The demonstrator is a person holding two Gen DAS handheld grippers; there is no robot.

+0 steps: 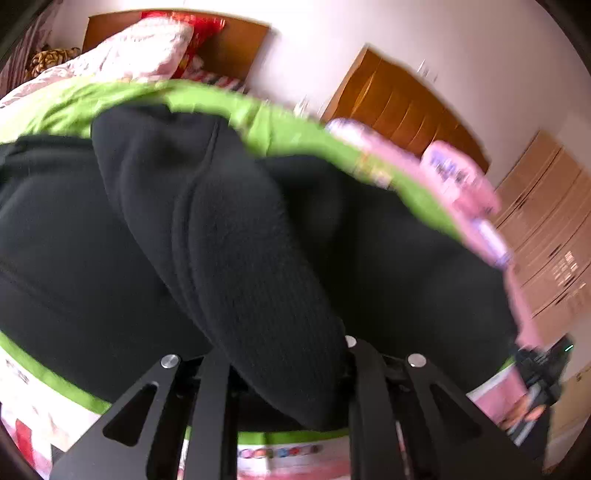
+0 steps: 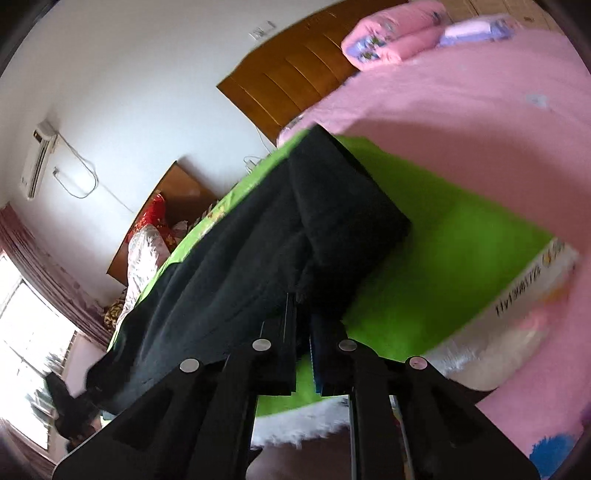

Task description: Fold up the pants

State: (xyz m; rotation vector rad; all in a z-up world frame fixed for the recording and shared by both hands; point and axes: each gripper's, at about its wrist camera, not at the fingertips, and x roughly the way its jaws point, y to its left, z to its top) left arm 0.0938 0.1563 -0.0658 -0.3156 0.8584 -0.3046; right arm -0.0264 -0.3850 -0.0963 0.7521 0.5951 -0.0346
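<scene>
Left tool [image 1: 291, 373]: my left tool is closed on a thick fold of the black pants [image 1: 236, 236]. The cloth bunches between its two arms and hides the fingertips from its own camera.
Right tool [image 2: 303, 332]: my right tool is closed as well. Its two fingers stand almost together, with an edge of the pants [image 2: 258, 236] pinched at their tips.
Pants, position: they lie on the green sheet [image 2: 443, 258] of the bed. In the right view they run as a long dark band along the bed's far edge, away from my tool toward the far corner, where one leg end lies squared off and doubled over.
Pants, condition: the fabric is ribbed and soft, with a raised seam down the fold held in the left tool. The left view is blurred, so finer detail cannot be told.
Bed: the green sheet has a printed white border [image 2: 532, 284] at the near edge. A pink quilt [image 2: 480, 122] is heaped on the right side of the bed, touching the green sheet but clear of the pants.
Bed, far end: pink rolled bedding [image 2: 391, 40] sits by the wooden headboard [image 2: 295, 77].
Bed, other end: a pale quilt [image 1: 147, 51] and a red bundle [image 1: 199, 33] are piled there.
Surroundings: white wall with an air conditioner [image 2: 38, 162]; window light at the lower left of the right view.
</scene>
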